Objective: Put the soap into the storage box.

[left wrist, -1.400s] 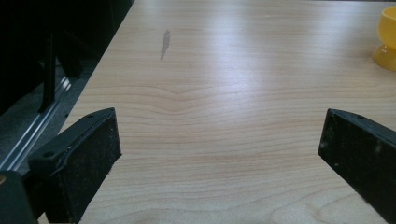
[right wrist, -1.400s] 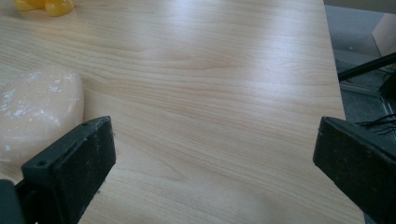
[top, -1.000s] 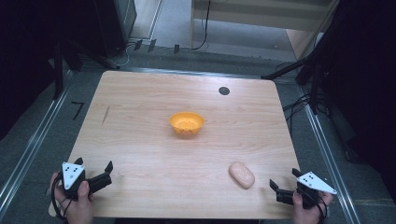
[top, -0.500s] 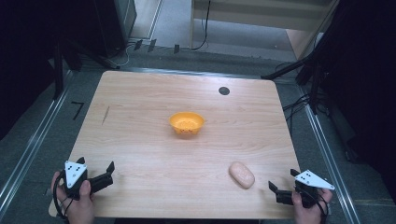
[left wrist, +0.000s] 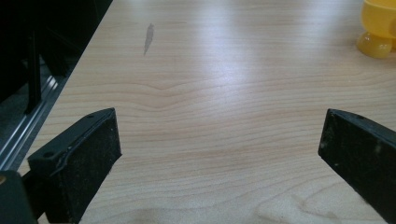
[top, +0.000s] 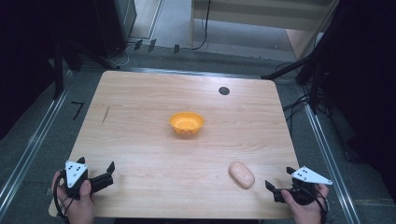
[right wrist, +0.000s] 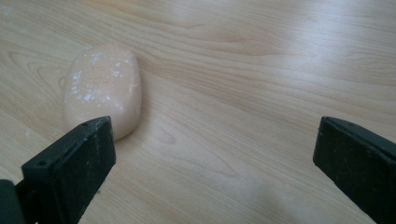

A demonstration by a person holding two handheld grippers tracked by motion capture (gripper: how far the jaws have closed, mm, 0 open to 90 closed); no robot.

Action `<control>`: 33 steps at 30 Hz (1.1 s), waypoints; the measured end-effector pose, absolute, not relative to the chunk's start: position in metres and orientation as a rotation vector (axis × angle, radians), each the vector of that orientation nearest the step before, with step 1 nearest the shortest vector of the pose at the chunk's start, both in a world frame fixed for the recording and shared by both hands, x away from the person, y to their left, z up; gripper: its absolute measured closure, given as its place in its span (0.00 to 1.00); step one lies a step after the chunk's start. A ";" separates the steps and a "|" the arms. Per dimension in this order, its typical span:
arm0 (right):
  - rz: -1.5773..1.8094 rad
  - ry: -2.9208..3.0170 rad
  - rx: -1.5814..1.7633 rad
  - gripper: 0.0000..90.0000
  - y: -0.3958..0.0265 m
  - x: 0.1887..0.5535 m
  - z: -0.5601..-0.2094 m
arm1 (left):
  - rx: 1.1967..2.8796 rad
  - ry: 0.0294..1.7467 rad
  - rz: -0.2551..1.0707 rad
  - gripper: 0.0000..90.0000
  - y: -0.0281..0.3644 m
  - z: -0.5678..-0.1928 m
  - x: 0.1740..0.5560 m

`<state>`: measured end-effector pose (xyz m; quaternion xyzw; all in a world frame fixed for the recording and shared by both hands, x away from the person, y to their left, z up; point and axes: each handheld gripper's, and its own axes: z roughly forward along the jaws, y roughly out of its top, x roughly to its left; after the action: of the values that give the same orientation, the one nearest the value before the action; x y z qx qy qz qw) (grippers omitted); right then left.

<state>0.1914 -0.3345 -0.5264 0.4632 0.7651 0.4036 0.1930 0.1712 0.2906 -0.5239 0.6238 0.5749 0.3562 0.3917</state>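
Tongs wide apart, we are easing our right gripper [top: 279, 188] slightly nearer the bread roll [top: 242, 175], bowl [top: 187, 123] waiting, left gripper [top: 105, 173] idling.

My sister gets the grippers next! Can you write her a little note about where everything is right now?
Left gripper: open, holds nothing, near left corner of the table.
Right gripper: open, holds nothing, near right corner, just right of the pale bread roll, not touching it.
Orange bowl: upright mid-table, looks empty.
Done: nothing picked up.
Left, probably: grab the roll with the right gripper and put it in the bowl.
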 end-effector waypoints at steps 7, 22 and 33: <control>1.089 2.212 1.301 0.01 -0.327 0.198 -0.529 | 1.588 1.451 0.892 0.00 0.291 -0.524 0.171; 1.029 2.310 1.306 0.10 -0.300 0.213 -0.517 | 1.625 1.438 0.872 0.00 0.290 -0.524 0.173; 0.979 2.369 1.317 0.10 -0.290 0.221 -0.514 | 1.640 1.430 0.885 0.00 0.289 -0.524 0.173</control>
<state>0.2205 -0.2897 -0.5144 0.4532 0.8150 0.3370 0.1294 0.1731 0.2886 -0.5239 0.6439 0.5617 0.3477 0.3859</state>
